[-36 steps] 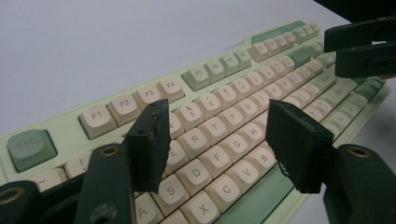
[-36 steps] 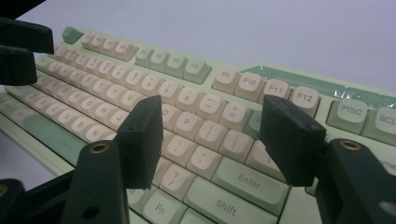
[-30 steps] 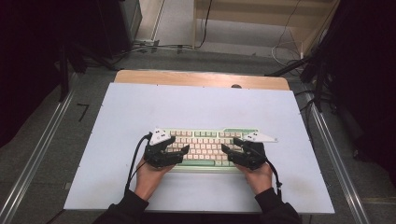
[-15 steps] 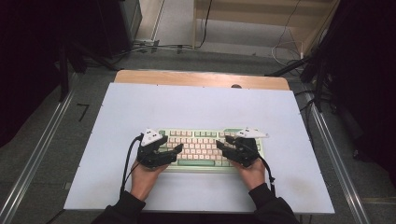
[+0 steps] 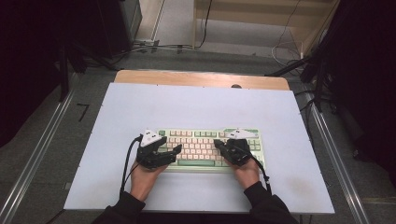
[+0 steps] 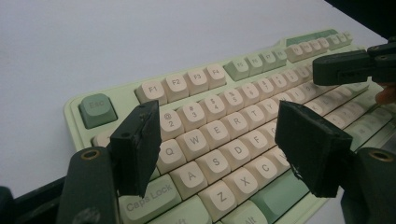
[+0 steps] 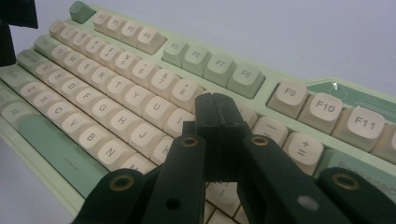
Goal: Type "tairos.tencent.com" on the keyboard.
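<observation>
Keyboard (image 5: 205,148) on white table (image 5: 196,107), left gripper (image 6: 219,144) spread over A-S-D keys, nothing btwn pads, right gripper (image 7: 215,116) just closed, pads together, tips over keys near 9.

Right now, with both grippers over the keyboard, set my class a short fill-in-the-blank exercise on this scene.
1. The keyboard lies on a ____ table.
2. The right gripper has its jaws ____.
3. The left gripper has its jaws ____, nothing between them.
4. The Esc key is coloured ____.

Missing words: white; shut; open; green
</observation>
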The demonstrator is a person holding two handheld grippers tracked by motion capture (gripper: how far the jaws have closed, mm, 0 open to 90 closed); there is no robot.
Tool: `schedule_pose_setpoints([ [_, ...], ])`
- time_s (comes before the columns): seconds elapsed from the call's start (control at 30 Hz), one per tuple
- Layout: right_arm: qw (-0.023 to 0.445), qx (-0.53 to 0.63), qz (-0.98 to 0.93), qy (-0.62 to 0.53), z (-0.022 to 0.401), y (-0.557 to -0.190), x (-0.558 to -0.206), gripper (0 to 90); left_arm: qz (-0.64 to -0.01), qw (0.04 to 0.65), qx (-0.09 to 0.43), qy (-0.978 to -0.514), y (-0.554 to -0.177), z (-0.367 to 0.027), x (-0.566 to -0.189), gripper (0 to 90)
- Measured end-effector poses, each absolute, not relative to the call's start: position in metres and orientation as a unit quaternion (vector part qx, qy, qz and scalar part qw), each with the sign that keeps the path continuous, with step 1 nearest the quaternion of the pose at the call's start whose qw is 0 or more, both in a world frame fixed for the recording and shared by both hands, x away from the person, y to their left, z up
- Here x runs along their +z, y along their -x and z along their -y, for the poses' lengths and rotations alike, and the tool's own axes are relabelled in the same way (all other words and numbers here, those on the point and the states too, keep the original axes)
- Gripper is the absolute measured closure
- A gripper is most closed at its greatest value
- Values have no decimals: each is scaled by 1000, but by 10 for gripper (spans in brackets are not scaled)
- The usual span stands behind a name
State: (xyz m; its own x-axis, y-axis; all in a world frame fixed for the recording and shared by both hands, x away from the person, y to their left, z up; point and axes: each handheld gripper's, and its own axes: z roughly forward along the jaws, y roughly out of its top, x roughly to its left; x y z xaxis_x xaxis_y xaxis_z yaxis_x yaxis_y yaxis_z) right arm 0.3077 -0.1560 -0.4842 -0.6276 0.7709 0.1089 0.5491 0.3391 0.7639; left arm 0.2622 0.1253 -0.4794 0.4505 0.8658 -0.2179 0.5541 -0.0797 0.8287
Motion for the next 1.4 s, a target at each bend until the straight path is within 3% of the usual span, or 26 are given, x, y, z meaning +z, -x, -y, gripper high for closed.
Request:
schedule_pose_setpoints([
  [1.4,138,393,-810,-413,151,-310,-486,877,-503,462,170,-710,-262,-129,-479,307],
])
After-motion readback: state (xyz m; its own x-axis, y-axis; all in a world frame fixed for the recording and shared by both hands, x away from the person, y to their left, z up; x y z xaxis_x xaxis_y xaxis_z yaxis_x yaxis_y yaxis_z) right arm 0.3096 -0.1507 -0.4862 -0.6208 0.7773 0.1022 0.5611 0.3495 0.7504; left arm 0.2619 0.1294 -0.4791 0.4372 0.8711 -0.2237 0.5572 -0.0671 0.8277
